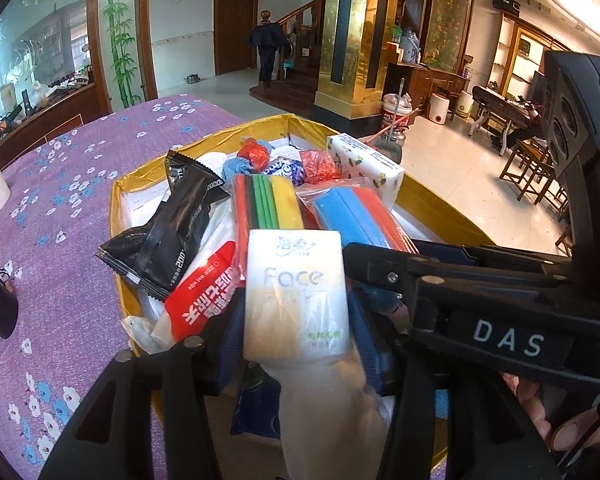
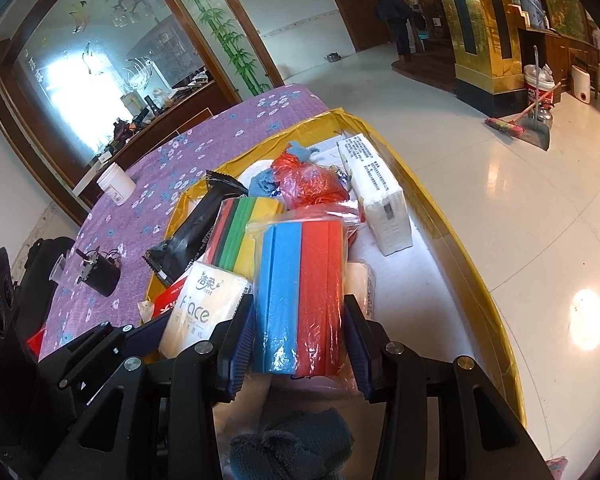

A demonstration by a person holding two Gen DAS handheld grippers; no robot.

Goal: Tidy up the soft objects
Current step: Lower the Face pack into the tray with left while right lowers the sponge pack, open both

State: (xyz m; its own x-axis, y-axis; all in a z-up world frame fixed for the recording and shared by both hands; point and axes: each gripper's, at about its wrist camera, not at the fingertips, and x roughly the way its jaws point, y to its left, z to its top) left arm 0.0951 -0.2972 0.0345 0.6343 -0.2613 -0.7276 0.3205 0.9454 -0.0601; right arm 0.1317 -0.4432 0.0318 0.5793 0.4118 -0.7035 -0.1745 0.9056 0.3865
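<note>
Tissue pack (image 1: 296, 296), light, squashy, pinched by left gripper (image 1: 292, 344); bagged sponges (image 2: 300, 300), slippery film, clamped mid-sides by right gripper (image 2: 300, 344).

Probably a home: staircase (image 1: 296, 24), broom (image 2: 512, 120).

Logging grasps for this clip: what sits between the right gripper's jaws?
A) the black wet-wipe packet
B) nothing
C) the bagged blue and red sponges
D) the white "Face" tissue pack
C: in the right wrist view the right gripper has its jaws on either side of the bagged blue and red sponges; the "Face" tissue pack sits in the left gripper.
</note>
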